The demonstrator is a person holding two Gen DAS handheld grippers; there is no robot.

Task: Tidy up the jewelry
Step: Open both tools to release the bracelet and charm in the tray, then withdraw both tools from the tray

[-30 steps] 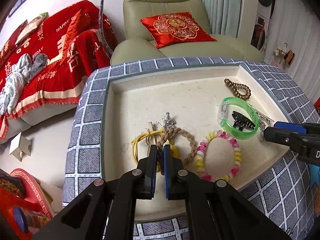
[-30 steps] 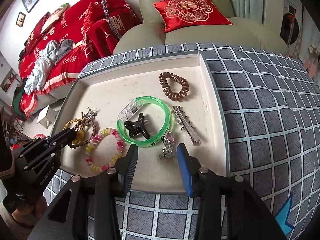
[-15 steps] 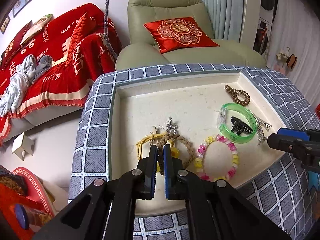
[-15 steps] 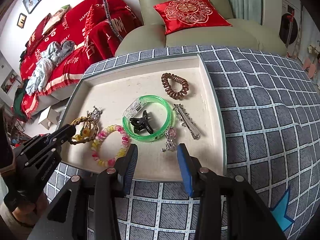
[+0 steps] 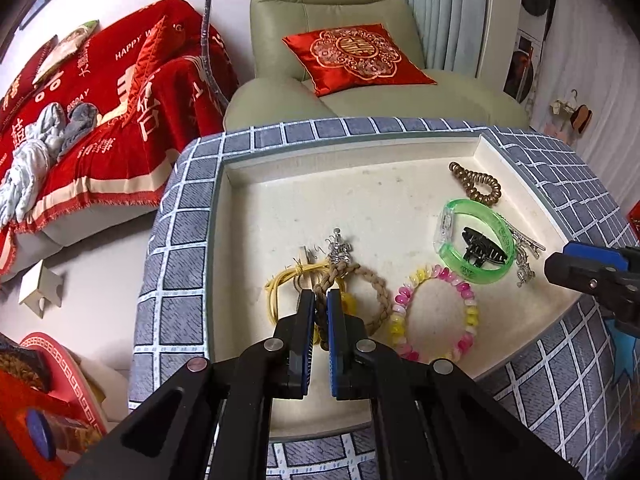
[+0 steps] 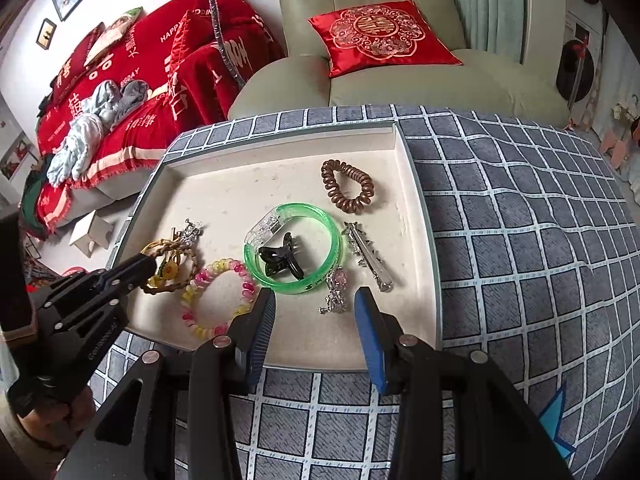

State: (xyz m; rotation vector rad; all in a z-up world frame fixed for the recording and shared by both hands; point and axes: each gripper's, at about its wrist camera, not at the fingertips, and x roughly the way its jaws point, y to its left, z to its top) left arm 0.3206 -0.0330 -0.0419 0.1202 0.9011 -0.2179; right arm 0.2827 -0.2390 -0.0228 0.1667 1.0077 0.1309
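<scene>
A cream tray (image 5: pixel 280 184) (image 6: pixel 424 216) holds the jewelry. My left gripper (image 5: pixel 321 304) (image 6: pixel 146 266) is shut on a braided brown rope bracelet (image 5: pixel 376 284) (image 6: pixel 192 256), which is tangled with a yellow cord (image 5: pixel 276 288) and a silver charm (image 5: pixel 340 246). My right gripper (image 6: pixel 314 304) (image 5: pixel 560 260) is open and empty over the tray's near edge. In front of it lie a pink and yellow bead bracelet (image 6: pixel 216 296) (image 5: pixel 432 312), a green bangle (image 6: pixel 304 284) (image 5: pixel 472 272) with a black claw clip (image 6: pixel 280 262) inside, a silver hair clip (image 6: pixel 368 256) and a brown spiral hair tie (image 6: pixel 348 188).
The tray sits on a grey checked cushion surface (image 6: pixel 520 240). Behind stand a green armchair (image 6: pixel 360 60) with a red pillow (image 6: pixel 380 36) and a sofa with a red blanket (image 5: pixel 80 112). The floor drops off to the left (image 5: pixel 88 288).
Both grippers have pulled back and up from the tray. The left stays shut on the rope bracelet; the right stays open.
</scene>
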